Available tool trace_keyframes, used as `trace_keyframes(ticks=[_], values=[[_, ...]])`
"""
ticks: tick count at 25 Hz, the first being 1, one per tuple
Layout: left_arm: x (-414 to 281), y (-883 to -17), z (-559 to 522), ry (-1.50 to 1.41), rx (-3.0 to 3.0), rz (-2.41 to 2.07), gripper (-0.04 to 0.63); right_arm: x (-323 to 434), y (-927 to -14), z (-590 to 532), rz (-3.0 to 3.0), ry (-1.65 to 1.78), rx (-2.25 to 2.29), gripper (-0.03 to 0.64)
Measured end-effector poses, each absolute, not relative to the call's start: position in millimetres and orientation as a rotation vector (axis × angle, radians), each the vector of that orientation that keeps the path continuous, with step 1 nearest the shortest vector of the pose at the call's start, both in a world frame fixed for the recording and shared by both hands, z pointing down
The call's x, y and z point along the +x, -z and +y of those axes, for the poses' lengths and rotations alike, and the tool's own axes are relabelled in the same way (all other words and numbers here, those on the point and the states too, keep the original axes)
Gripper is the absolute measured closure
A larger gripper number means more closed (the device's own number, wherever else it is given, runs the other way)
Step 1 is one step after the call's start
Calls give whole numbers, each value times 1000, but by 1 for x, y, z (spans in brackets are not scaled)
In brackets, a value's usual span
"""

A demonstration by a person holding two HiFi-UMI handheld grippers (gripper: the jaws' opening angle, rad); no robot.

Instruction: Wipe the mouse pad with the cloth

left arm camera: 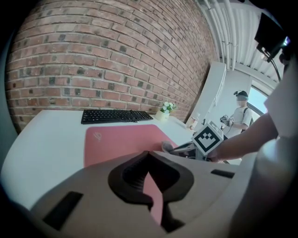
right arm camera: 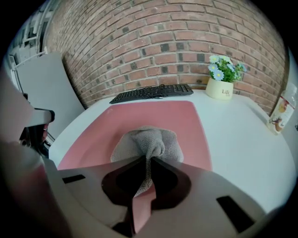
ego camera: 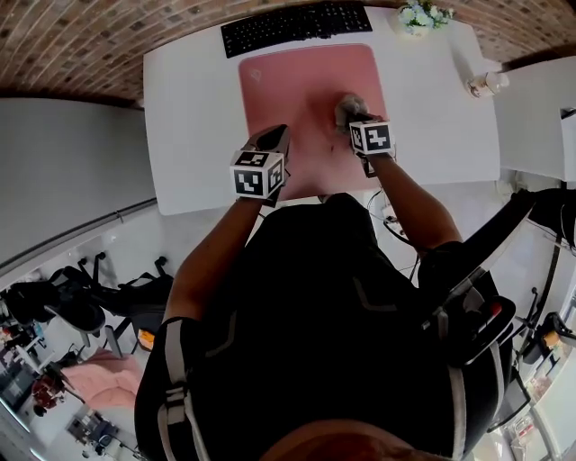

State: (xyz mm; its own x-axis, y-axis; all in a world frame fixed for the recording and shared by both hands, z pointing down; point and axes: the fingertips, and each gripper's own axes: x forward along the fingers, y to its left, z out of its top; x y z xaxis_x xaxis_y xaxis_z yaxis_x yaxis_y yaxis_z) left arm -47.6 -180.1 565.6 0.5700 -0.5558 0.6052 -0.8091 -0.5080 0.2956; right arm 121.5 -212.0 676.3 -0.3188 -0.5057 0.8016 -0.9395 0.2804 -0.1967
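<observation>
Nearest is the person's black top [ego camera: 315, 306], with two grippers reaching out past it. The left gripper [ego camera: 270, 137] hovers over the near edge of the one pink mouse pad [ego camera: 297, 81], jaws together and empty. The right gripper [right arm camera: 149, 160] pinches the one grey cloth [right arm camera: 149, 139], which is bunched on the pad (right of centre). One keyboard [ego camera: 297, 22] lies beyond. Only the right gripper view shows the flower pot's [right arm camera: 221, 74] lettering.

Cloth [ego camera: 349, 108] on mouse pad [ego camera: 306, 90] — keyboard [ego camera: 295, 23] behind it.
</observation>
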Motion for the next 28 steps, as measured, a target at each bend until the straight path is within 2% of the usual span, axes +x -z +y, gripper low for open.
trace_keyframes(ticks=[11, 23, 28], values=[[-38, -561, -185, -593, 2275, -1065, 595, 169, -677, -213, -1862, -968, 1429, 583], [-62, -563, -194, -553, 2223, -1133, 595, 231, -678, -207, -1651, -1027, 1594, 583], [-75, -560, -197, -515, 2190, -1185, 595, 208, -651, -221, -1737, -971, 1555, 583]])
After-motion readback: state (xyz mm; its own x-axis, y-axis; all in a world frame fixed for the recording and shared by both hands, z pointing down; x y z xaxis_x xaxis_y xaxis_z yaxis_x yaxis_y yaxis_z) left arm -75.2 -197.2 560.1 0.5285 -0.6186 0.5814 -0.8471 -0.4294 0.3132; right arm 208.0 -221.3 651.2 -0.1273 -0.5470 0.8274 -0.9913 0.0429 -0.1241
